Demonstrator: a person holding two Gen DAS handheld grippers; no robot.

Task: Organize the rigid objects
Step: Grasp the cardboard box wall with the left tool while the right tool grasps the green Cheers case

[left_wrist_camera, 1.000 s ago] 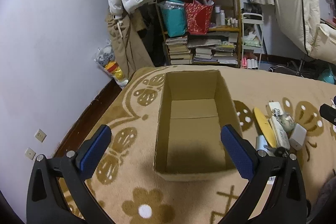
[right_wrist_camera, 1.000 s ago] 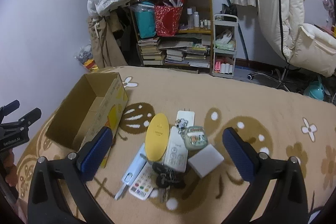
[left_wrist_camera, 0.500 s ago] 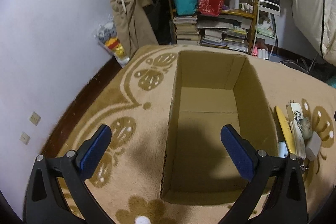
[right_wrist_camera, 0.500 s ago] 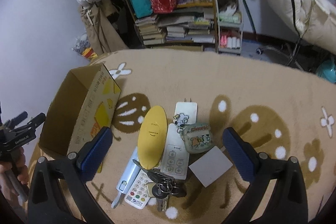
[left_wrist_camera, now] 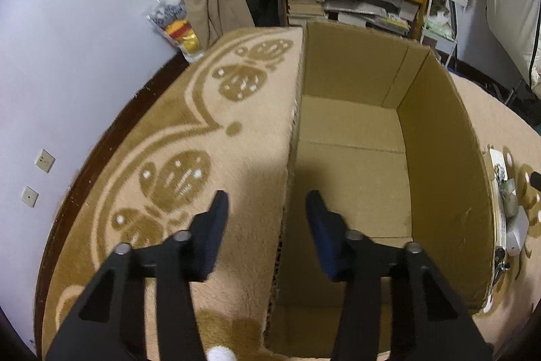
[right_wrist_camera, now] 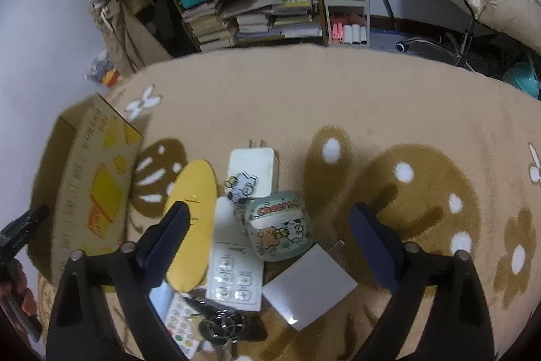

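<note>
With my left gripper (left_wrist_camera: 265, 208) half-closing astride the left wall of the empty cardboard box (left_wrist_camera: 439, 137), not yet pinching it, I steady that wall, while my right gripper (right_wrist_camera: 267, 225), jaws wide and barely narrowing, descends toward the green pouch (right_wrist_camera: 280, 230) at 12 o'clock.

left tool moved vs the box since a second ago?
Yes. The left tool came down and leftward onto the cardboard box's left wall, now straddling it; its jaws have just been closing.
</note>
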